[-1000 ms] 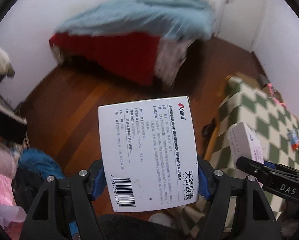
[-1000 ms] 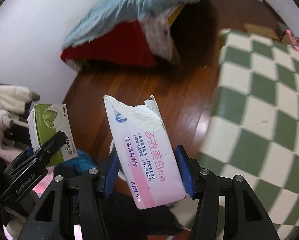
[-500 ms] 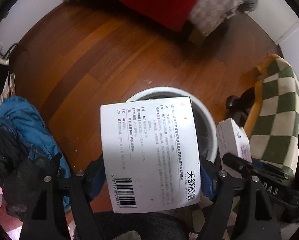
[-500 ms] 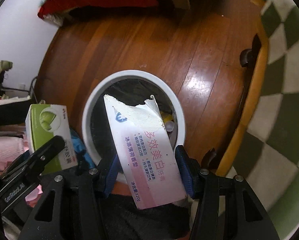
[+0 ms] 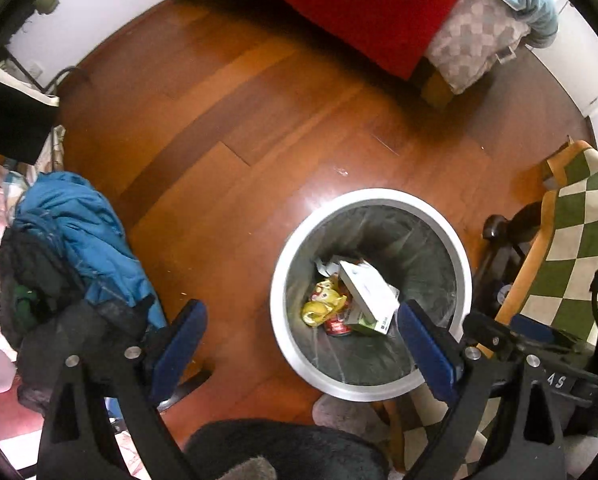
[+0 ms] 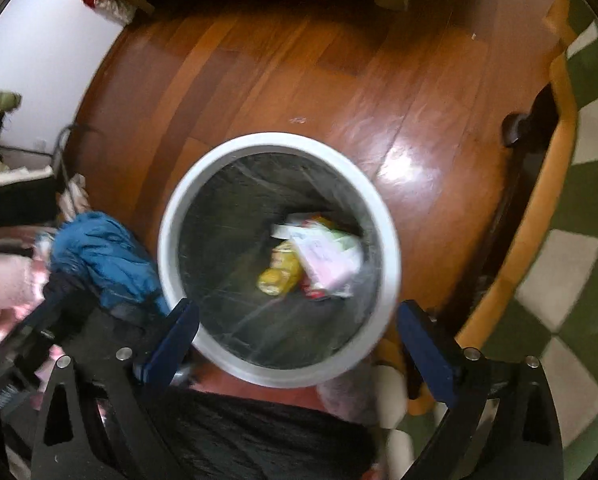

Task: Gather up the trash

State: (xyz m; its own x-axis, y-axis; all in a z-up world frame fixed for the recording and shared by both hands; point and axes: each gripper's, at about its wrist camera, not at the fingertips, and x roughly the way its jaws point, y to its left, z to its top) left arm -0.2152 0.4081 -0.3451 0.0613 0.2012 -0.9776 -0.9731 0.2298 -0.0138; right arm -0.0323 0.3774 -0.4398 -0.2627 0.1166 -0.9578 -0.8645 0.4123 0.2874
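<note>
White rim of the bin (image 5: 369, 196) sits right below me, and both cartons lie inside it: the white box (image 5: 369, 294) on top of the yellow wrapper (image 5: 321, 306) (blurred in the right view). My left gripper (image 5: 299, 344) and right gripper (image 6: 297, 344) are opening wide, nothing between the fingers. This drop looks done; what trash remains elsewhere I can't see.

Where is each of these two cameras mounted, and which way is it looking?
Left wrist: on the left gripper, looking steeply down at the trash bin and wooden floor; its own opening blue-padded fingers show, nothing between them.
Right wrist: on the right gripper, looking down into the bin; its opening fingers show, holding nothing.
Shared: bin, white box inside, blue jacket, checkered cloth.
</note>
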